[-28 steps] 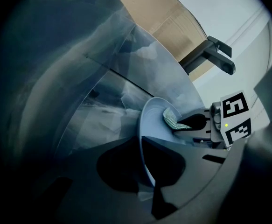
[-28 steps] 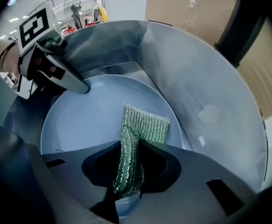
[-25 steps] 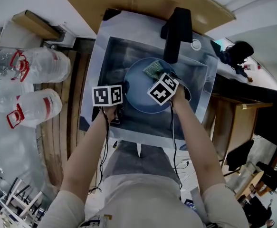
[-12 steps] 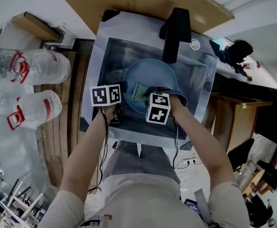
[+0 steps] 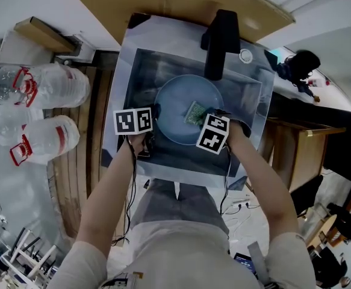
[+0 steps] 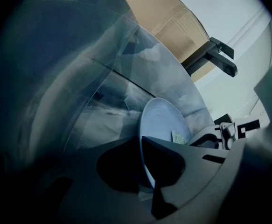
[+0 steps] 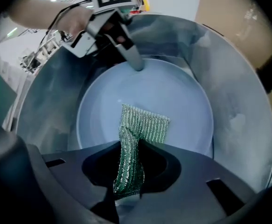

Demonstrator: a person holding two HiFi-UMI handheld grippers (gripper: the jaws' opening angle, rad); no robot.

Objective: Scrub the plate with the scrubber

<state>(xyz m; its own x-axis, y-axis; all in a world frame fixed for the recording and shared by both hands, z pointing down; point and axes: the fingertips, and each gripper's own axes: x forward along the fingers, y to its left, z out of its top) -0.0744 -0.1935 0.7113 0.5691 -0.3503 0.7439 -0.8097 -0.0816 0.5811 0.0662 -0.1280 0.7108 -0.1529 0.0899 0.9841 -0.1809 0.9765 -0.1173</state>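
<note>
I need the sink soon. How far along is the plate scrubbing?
Done: the left gripper is shut on the plate rim, steadying it in the sink; the right gripper is shut on the scrubber. In hand: the scrubber touches the plate's face. Left: finishing the scrub; no dirt shows, so how much remains is unclear.

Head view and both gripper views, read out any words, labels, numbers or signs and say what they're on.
No readable text in any view.
Left marker cube, right marker cube: black-and-white square patterns, no letters.
Water bottles: any print is too small to read.
</note>
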